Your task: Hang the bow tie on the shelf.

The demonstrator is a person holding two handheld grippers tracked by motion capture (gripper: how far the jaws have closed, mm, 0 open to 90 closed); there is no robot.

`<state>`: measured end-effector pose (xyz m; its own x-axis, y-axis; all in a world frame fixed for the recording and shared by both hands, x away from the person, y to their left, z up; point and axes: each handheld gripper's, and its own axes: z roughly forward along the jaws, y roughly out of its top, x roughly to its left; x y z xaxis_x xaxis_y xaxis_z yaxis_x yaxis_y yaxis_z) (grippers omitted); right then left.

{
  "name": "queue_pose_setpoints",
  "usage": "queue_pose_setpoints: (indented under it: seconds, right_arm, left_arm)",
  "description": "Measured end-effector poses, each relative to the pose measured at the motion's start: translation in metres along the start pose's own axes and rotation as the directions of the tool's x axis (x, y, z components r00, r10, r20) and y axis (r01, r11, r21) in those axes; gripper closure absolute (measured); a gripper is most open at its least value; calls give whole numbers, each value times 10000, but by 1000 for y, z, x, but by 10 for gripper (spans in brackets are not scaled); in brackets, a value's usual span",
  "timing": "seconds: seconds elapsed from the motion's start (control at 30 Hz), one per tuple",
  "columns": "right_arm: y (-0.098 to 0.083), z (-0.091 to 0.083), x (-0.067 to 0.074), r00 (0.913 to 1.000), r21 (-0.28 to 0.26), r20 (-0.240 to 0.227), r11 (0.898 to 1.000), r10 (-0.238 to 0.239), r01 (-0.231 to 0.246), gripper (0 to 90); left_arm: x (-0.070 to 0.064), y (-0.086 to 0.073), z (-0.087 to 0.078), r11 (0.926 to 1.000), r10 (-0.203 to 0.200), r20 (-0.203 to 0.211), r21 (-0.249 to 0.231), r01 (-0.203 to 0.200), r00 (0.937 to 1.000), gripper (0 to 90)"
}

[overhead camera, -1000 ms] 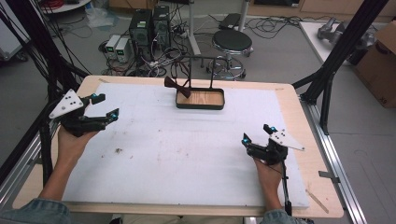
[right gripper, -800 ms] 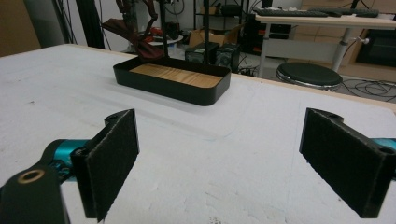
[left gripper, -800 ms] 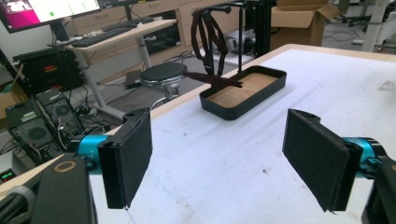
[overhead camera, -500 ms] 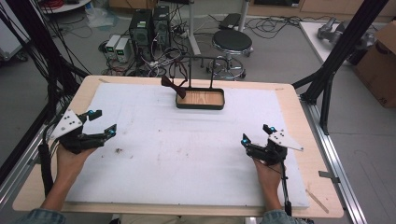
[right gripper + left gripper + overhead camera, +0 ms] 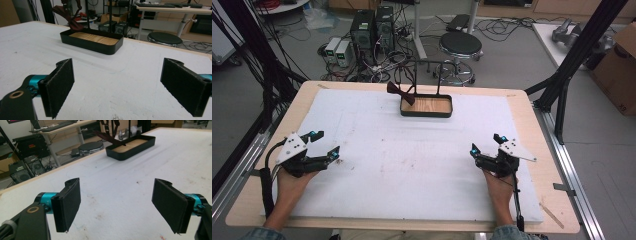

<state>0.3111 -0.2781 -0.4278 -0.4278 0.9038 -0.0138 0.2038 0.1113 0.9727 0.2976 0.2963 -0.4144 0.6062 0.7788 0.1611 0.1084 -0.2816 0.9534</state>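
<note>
Since the earlier frames the left gripper (image 5: 323, 145) has drawn back from the upper left of the mat toward the lower left of the high view, while the right gripper (image 5: 487, 145) stays put at lower right. Both rest low over the white mat (image 5: 412, 165), jaws spread wide and holding nothing; each gripper view looks between two black pads with bare mat between them.

Well apart from both, at upper centre of the high view, sits the black tray (image 5: 426, 113) with its wooden floor, just in front of a dark stand (image 5: 427, 75). A dark red bow tie (image 5: 401, 93) hangs at the stand's left side, above the tray's left end.

This looks like a resting pose with both hands pulled back and no grasp under way. Reaching the bow tie would call for a long forward reach toward the top of the frame.

Its long axis slants from upper left to lower right, lower wing toward the tray.
</note>
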Motion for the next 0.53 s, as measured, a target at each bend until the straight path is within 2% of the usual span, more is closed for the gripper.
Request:
queue_pose_setpoints:
  seconds: [0.1, 0.23, 0.4, 0.53]
  right_arm:
    - [0, 0, 0, 10000, -2, 6, 10000, 1, -1, 110]
    - [0, 0, 0, 10000, 3, 3, 10000, -24, 24, 110]
    - [0, 0, 0, 10000, -4, -5, 10000, -13, 13, 110]
    - [0, 0, 0, 10000, -43, -22, 10000, -88, 88, 110]
  left_arm:
    - [-1, -6, 0, 9998, 172, 1, 44, -172, 9999, 236]
    - [0, -10, 0, 9998, 153, -155, 102, -151, 9998, 237]
    - [8, -15, -2, 9982, -597, -86, -55, 596, 9982, 246]
    - [12, -16, -5, 9959, -855, -242, -310, 847, 9960, 245]
